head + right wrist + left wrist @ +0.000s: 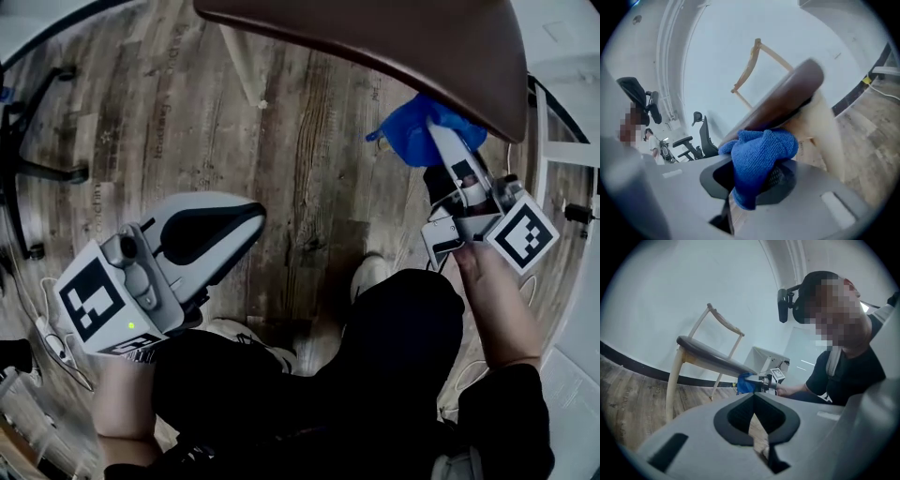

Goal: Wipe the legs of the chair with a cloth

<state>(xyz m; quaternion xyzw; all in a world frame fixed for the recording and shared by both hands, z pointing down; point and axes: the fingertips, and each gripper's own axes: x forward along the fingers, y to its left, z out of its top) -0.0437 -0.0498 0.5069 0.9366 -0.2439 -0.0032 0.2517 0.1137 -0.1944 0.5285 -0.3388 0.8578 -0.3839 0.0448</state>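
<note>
**Right gripper clamped, left gripper closed and empty**

The right gripper [439, 141] reaches forward and away from the body, gripped at its rear by the right hand [483, 272]. Its jaws are pressed onto a bunched blue cloth [759, 154]. The left gripper [246, 223] sits low at the person's left, above the bare left forearm [122, 408]. It points across toward the right, jaw tips together with nothing between them.

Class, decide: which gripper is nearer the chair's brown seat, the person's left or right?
Right. The right gripper, shut on the blue cloth, is at the seat's edge; the left gripper is well apart from it, down by the person's knee.
</note>
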